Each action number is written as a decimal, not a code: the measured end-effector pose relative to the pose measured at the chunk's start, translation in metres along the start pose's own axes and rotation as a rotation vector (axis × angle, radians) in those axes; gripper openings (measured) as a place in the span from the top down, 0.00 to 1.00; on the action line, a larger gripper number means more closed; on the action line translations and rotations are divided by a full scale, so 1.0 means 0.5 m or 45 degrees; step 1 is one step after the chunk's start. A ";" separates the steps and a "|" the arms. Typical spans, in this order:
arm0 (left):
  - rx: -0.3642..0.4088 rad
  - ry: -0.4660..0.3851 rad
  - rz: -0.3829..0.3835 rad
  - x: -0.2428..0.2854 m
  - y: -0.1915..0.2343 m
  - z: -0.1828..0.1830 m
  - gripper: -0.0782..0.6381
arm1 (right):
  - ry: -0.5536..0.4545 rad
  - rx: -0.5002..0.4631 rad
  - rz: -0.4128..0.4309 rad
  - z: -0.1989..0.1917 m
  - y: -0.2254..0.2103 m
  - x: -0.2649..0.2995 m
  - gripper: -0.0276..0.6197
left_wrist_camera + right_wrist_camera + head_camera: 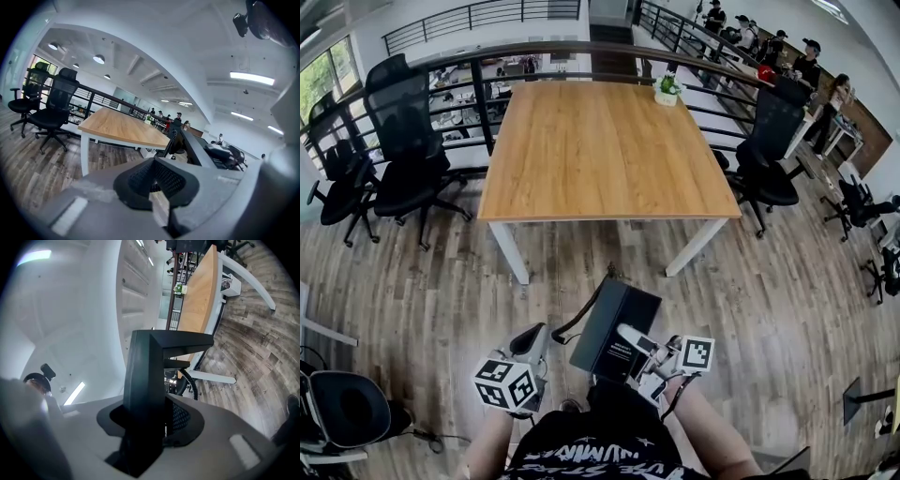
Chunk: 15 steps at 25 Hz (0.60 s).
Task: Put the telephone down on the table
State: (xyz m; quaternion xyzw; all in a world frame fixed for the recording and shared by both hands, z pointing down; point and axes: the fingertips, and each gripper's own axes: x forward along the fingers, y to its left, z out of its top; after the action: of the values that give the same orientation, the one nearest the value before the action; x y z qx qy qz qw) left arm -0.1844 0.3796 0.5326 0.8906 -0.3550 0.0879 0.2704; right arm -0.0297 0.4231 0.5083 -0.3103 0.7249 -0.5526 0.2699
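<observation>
**A:** Head view first. Where is the telephone [614, 330]?

**B:** It is off the table [609, 141], up over the plank floor [431, 291] just short of the table's near edge. The right gripper [636, 345] is clamped on its lower side. The left gripper [534, 345] hangs beside it, close to the cord [572, 328].

**A:** Is there room on top?

**B:** Plenty. The wooden top is bare apart from a small plant [667, 90] at the far edge. Office chairs [408, 141] flank both sides, and a railing [534, 52] runs behind.

**A:** Any writing?

**B:** There is white print on the telephone's dark face, too small to read. The lettering on the person's shirt is cut off.

**A:** And the left gripper view?

**B:** Its fingers are drawn close together with nothing between them. Beyond them are the coiled cord, the telephone on the right and the table's corner with its white leg.

**A:** And the right gripper view?

**B:** The fingers pinch the telephone's black edge, which rises straight up from them. Only this view shows the grip itself. The table sits tilted behind it.
</observation>
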 end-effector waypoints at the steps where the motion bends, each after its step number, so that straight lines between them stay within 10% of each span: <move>1: -0.005 0.005 0.006 0.004 0.008 -0.002 0.89 | -0.005 0.005 -0.002 0.006 -0.007 0.004 0.71; 15: 0.002 -0.018 0.113 0.293 0.115 0.159 0.89 | 0.133 -0.027 0.030 0.332 -0.111 0.162 0.71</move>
State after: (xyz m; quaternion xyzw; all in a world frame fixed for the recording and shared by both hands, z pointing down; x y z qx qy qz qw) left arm -0.1189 0.2160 0.5410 0.8747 -0.3961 0.0939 0.2632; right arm 0.0471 0.2463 0.5174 -0.2755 0.7475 -0.5570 0.2347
